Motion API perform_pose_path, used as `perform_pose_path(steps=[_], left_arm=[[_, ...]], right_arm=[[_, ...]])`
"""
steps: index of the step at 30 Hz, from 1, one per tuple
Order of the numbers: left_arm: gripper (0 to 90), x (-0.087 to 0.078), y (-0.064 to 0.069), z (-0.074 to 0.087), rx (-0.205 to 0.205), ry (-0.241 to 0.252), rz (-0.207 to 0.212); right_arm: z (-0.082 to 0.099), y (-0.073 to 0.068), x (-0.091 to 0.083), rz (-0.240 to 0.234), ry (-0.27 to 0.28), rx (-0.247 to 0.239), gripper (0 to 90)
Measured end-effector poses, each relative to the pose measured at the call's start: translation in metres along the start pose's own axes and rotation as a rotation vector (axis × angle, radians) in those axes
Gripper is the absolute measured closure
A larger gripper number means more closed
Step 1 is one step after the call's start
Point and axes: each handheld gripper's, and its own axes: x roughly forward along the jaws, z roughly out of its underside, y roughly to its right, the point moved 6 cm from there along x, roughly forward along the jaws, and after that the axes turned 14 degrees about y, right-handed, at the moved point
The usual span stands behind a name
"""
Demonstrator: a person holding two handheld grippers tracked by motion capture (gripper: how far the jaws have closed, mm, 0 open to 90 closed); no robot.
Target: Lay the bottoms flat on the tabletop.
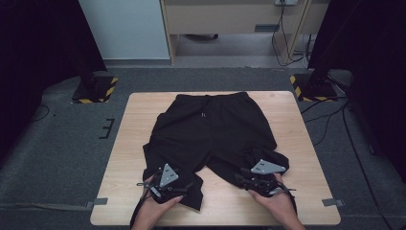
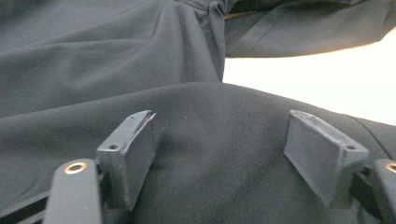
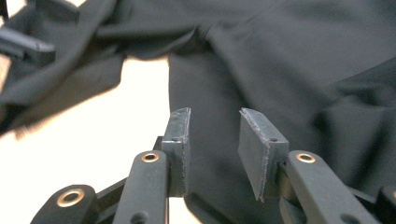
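At the near edge of the table point(image 1: 119, 191), the person's hands come in from below, each carrying a gripper low over one leg hem of the black shorts point(image 1: 210, 129). The left gripper point(image 2: 219, 154) sits on the near-left leg; its jaws stand wide apart with cloth spread under and between them, the pads pressing on nothing, so it has hold of nothing. That stance suits either letting the hem lie or lining up for a fresh pinch of it. The right gripper point(image 3: 214, 140) hovers at the near-right leg with its jaws narrower but parted, a clear gap between the pads and only flat fabric beyond them, so it grips nothing either. Its aim along the inner edge of that leg, where cloth meets bare wood, looks like a search for a seam to take.

Farther off, the shorts lie front up in the middle of the table, legs splayed toward the person, the left leg hem bunched and doubled over. The waistband point(image 1: 210, 97) with its drawstring rests toward the far edge, probably so both hems fall within easy reach for smoothing or folding.
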Motion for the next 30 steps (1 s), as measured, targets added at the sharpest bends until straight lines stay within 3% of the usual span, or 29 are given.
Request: perform_pose_path(steps=[2, 4, 7, 8, 9, 10, 11, 12, 15, 17, 18, 20, 22, 23, 24, 26, 30], left_arm=[[19.6, 0.003, 0.002, 0.004, 0.012, -0.017, 0.005], [18.5, 0.006, 0.001, 0.006, 0.028, -0.033, 0.002], [21.3, 0.008, -0.001, 0.010, 0.023, -0.061, 0.001], [24.6, 0.009, -0.003, 0.012, 0.027, -0.073, 0.003], [31.5, 0.009, -0.004, 0.014, 0.028, -0.088, 0.002], [31.5, 0.009, -0.005, 0.014, 0.015, -0.084, 0.003], [45.4, 0.007, -0.007, 0.014, 0.007, -0.088, -0.008], [45.4, 0.007, -0.008, 0.014, 0.013, -0.090, -0.011], [65.4, 0.005, -0.010, 0.012, 0.012, -0.102, -0.010], [76.3, 0.004, -0.010, 0.011, 0.032, -0.119, -0.012], [81.6, 0.001, -0.011, 0.010, 0.033, -0.121, -0.011], [82.3, -0.002, -0.012, 0.009, 0.035, -0.120, -0.009], [82.9, -0.007, -0.013, 0.009, 0.043, -0.122, -0.010], [82.9, -0.011, -0.015, 0.010, 0.045, -0.122, -0.014], [83.2, -0.016, -0.017, 0.010, 0.056, -0.125, -0.020], [83.2, -0.024, -0.022, 0.009, 0.077, -0.126, -0.047], [82.1, -0.023, -0.028, 0.012, 0.040, -0.123, -0.062]], right_arm=[[0.008, -0.004, 0.010, -0.004, -0.035, -0.015, 56.4], [0.015, -0.003, 0.021, 0.015, -0.071, -0.018, 42.7], [0.019, 0.000, 0.026, 0.022, -0.091, -0.012, 40.7], [0.021, 0.002, 0.027, 0.028, -0.085, -0.015, 42.4], [0.021, 0.004, 0.027, 0.034, -0.081, -0.026, 49.9], [0.021, 0.004, 0.027, 0.034, -0.081, -0.026, 49.9], [0.021, 0.007, 0.024, 0.046, -0.083, -0.053, 65.8], [0.021, 0.007, 0.024, 0.046, -0.083, -0.053, 65.8], [0.021, 0.013, 0.019, 0.039, -0.101, -0.034, 83.3], [0.022, 0.014, 0.015, 0.022, -0.109, -0.021, 85.0], [0.024, 0.014, 0.006, 0.011, -0.126, -0.018, 85.3], [0.025, 0.014, 0.002, 0.008, -0.134, -0.019, 85.3], [0.031, 0.016, -0.019, 0.002, -0.159, -0.029, 85.3], [0.031, 0.016, -0.019, 0.002, -0.159, -0.029, 85.3], [0.037, 0.021, -0.038, 0.007, -0.162, -0.025, 85.3], [0.039, 0.022, -0.045, 0.010, -0.164, -0.023, 85.3], [0.048, 0.029, -0.085, 0.032, -0.162, -0.006, 85.2]])
